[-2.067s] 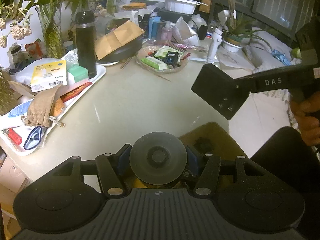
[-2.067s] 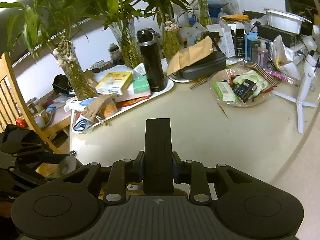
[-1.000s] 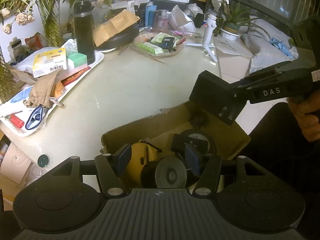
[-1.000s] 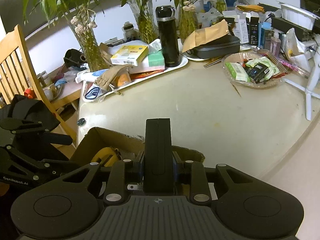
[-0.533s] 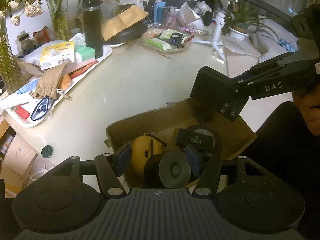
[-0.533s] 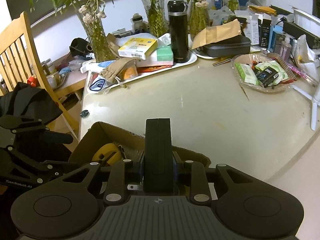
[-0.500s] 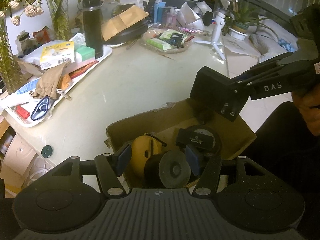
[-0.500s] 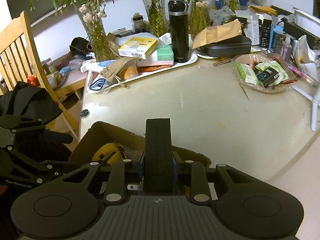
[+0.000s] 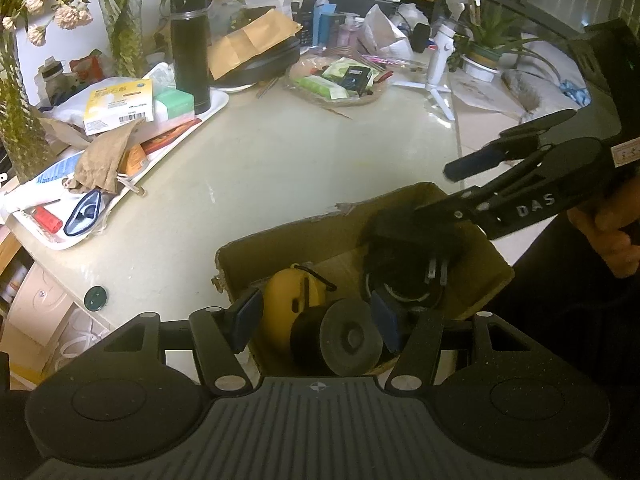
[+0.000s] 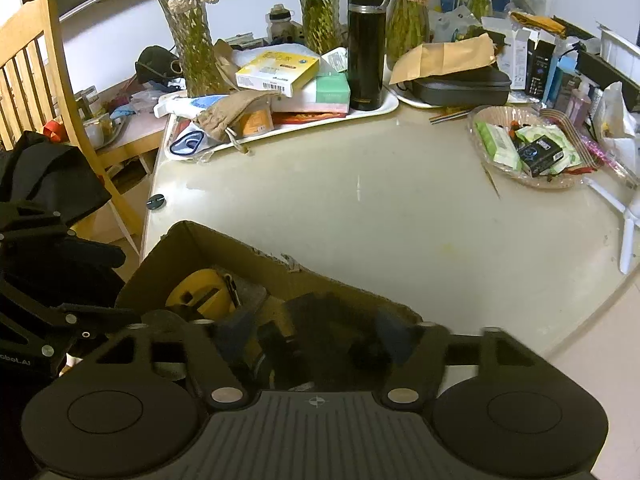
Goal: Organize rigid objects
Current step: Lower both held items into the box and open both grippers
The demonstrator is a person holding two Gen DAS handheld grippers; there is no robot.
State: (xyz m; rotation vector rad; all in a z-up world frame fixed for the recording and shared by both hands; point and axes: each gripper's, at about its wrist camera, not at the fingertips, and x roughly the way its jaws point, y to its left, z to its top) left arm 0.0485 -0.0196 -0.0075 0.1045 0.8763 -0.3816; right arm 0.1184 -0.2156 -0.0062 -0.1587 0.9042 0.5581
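Hovering over the cardboard box [image 9: 304,240] at the desk [image 9: 280,168] edge, both grippers at work.

From where I stand, the left gripper [image 9: 316,316] sits half-closed around a black round puck [image 9: 336,338] low at six o'clock in its own view; I cannot tell whether the pads truly press it. The puck's flat face looks back toward the camera, so its axis runs along the fingers. The right gripper [image 9: 416,200], at three o'clock, has just been opening, its jaws now wide with nothing between them; a black flat piece [image 9: 408,264] lies in the box under its lower finger. The risk, I'd say: a careless swing could knock the box, which overhangs the edge, or jam the puck against the yellow tape measure [image 9: 288,296].
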